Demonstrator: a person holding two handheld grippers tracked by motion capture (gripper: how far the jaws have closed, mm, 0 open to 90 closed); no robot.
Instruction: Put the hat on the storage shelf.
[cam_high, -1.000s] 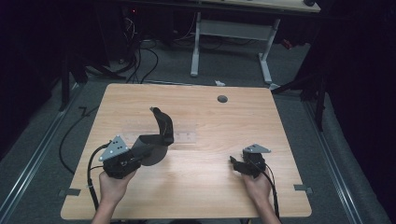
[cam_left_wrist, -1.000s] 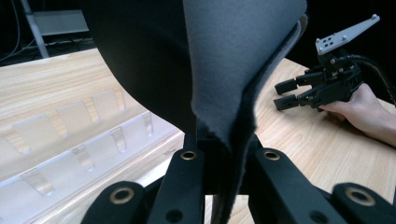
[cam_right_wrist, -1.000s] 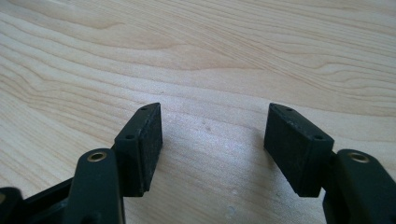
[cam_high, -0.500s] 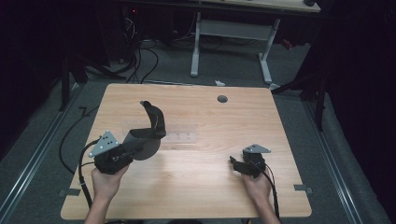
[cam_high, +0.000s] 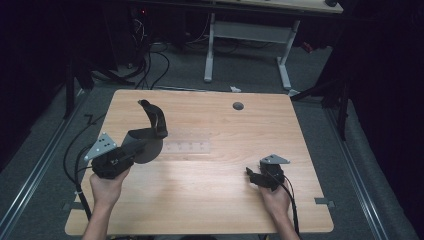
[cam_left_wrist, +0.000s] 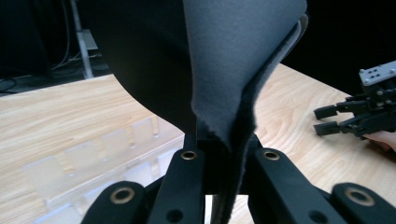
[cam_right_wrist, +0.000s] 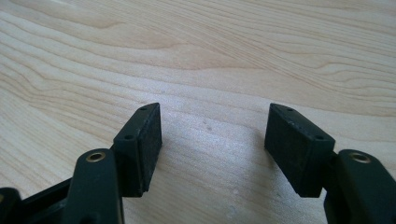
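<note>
A dark grey, floppy fabric piece (cam_high: 152, 122) hangs off the table with its curved end arching upward. My left gripper (cam_high: 142, 145) is shut on its lower edge, at the table's left side. In the left gripper view the folded grey cloth (cam_left_wrist: 224, 70) is pinched between the jaws of that gripper (cam_left_wrist: 219, 154) and blocks much of the scene. Over at the front right my right gripper (cam_high: 251, 176) rests low on the wood; its jaws stand open with nothing between them, and bare tabletop lies under the gripper (cam_right_wrist: 212, 140). From the left gripper view it appears again as the right gripper (cam_left_wrist: 327, 119).
A clear plastic rack (cam_high: 187, 147) with several slots lies flat near the table's middle, just right of the held cloth, and shows as the clear rack (cam_left_wrist: 93, 158) below the jaws. A round cable hole (cam_high: 238, 106) sits at the far side. Cables trail off the left edge.
My left gripper has carried the fabric piece leftward and slightly up, away from the clear rack. The right gripper has stayed where it was.
</note>
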